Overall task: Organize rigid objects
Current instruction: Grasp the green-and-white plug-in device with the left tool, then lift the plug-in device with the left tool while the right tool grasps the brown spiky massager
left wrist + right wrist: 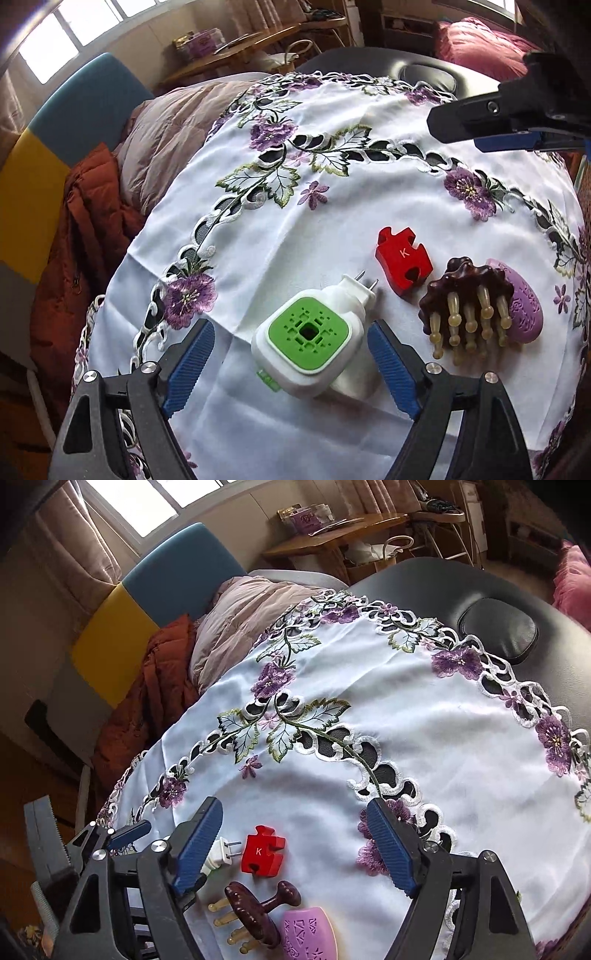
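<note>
Between the spread fingers of the left tool (291, 343) sits the white plug-in vaporizer (314, 347) with its green vented cap, lying on the embroidered cloth (332, 192) near the front edge of the desk; neither blue pad seems to touch it yet. It looks like hollow hard plastic, so probably light and stiff, with smooth, somewhat slippery walls. The flat white sides below the green cap seem the best place to take hold; the two thin metal prongs at its far end are better left alone. Just right of it lie a red puzzle block (403, 261) marked K, a dark wooden massage comb (466, 306) with pale pegs, and a purple oval brush (524, 302) touching the comb. Farther right, the right tool (295, 849) hangs over the same group, also spread and holding nothing.
</note>
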Demonstrator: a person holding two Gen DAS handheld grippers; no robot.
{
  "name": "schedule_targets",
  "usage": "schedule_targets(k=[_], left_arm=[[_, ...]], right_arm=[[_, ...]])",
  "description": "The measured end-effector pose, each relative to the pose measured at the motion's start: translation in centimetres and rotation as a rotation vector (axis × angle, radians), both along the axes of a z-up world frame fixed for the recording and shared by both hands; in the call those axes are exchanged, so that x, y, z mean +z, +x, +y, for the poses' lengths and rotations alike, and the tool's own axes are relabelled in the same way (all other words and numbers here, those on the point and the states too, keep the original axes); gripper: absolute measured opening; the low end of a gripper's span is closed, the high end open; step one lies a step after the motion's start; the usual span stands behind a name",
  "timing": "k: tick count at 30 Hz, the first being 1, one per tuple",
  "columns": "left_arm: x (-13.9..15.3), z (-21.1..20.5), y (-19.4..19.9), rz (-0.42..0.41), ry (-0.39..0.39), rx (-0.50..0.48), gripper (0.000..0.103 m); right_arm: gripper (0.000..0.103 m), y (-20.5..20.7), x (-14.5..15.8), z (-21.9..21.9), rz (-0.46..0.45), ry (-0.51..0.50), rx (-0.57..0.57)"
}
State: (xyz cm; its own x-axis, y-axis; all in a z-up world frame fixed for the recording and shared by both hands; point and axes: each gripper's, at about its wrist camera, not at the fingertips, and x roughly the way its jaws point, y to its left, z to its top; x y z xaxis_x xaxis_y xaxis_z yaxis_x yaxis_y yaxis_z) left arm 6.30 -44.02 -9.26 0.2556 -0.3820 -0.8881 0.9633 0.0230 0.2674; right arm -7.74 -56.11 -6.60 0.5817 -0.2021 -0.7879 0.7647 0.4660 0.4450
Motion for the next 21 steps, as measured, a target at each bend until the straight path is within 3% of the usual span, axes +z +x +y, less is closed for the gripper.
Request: schedule_targets(k=[3,4,5,9,14,21], left_arm=[[-0.9,-0.9,0.2,0.018,0.041,-0.023,0.086],[-1.1,-1.0,0.2,0.034,0.053,-0.023,0.08],[-1.3,-1.0,0.2,0.065,0.06,-0.025,0.066],[-1.4,0.4,0.2,0.11,0.007,0.032,0.064],[-0.6,4.5,0.1,0.194,-0.104,0.205,0.064],[1.2,12.0,-1.1,0.296,-0.249,0.452,0.064]], right_arm=[[0.081,0.0,-0.1,-0.1,0.003,0.006,-0.001],[0.081,0.0,-0.2,-0.1,0.003,0.008,0.0],[0.081,0.0,-0.2,-0.1,0.003,0.01,0.0],[0.081,0.1,-0.2,0.0,0.003,0.002,0.004],[0.081,0.3,-0.2,0.0,-0.006,-0.002,0.025],[0.081,2.6,-1.1,1.5,0.008,0.043,0.176]])
